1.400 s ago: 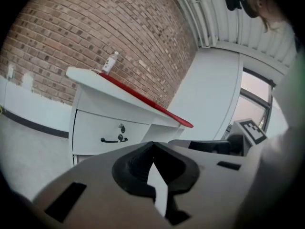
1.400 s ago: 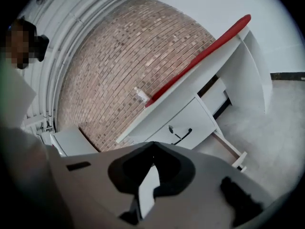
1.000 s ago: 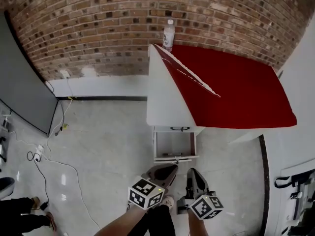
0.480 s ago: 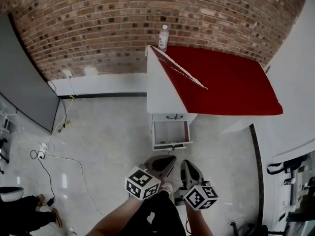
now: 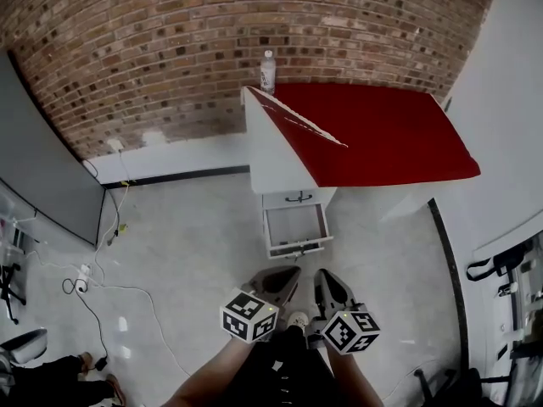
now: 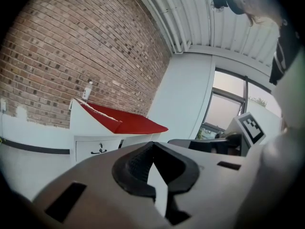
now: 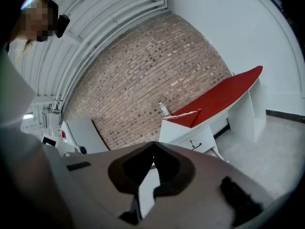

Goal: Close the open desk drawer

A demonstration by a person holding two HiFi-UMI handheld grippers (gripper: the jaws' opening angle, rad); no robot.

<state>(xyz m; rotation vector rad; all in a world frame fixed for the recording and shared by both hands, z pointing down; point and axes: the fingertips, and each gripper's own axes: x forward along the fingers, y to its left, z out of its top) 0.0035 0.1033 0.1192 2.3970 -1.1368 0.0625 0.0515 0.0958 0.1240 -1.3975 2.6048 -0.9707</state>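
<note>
We see a brick wall (image 5: 170, 41) in red-brown with pale mortar lines, a black skirting stripe (image 5: 182, 175) below it, and a glossy pale grey floor (image 5: 195, 244). The desk (image 5: 382, 134) is red on top and white at the sides (its open drawer (image 5: 294, 225) is white too). The left gripper (image 5: 287, 276) and right gripper (image 5: 326, 278) are grey-beige, their cubes patterned in black-and-white squares.

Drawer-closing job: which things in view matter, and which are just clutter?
Job:
- open drawer, the lower one in the red-topped desk
- left gripper and right gripper, both shut and empty, short of the drawer

Lying about:
- bottle on the desk's far corner
- power strip and its cables on the floor
- grey panel at the left
</note>
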